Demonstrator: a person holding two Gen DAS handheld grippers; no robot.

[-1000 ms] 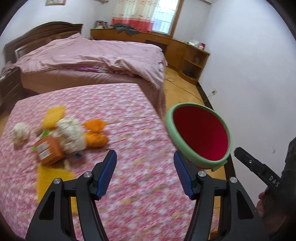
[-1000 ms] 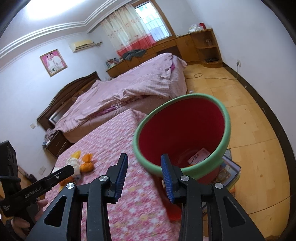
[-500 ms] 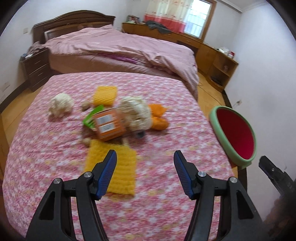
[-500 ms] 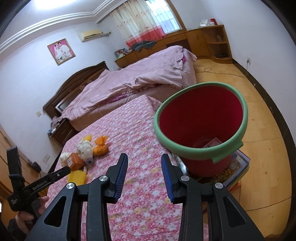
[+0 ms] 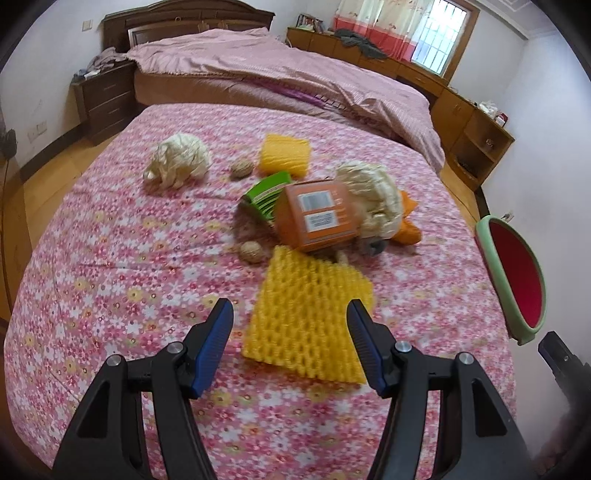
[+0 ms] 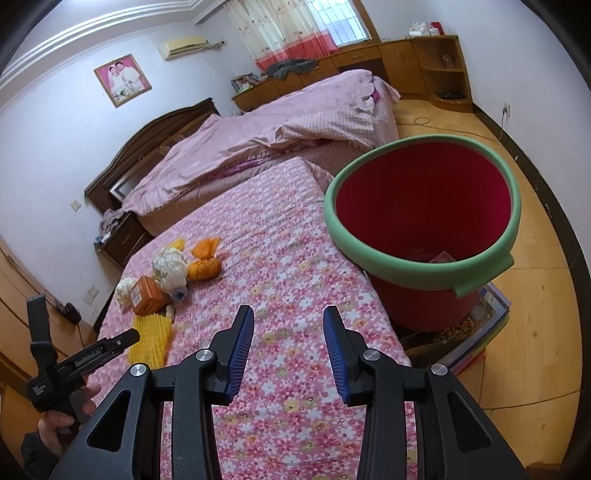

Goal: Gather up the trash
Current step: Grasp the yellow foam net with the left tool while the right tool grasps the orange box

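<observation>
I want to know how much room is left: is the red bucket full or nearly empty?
Nearly empty. The right wrist view looks into the red bucket: bare red walls run almost to the bottom, where only a scrap or two lies.

We see a bed (image 5: 295, 74) under a pink quilt, its dark headboard (image 5: 192, 18) against the wall, a nightstand (image 5: 103, 99) beside it, curtains (image 6: 280, 33) at the window, and a framed portrait (image 6: 122, 79).

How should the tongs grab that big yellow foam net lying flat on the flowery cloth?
Probably by the near edge of the yellow foam net, coming down from the front with the left tongs. It lies flat and soft, so pinching one raised edge or corner should lift it; its far end touches the orange carton.
</observation>
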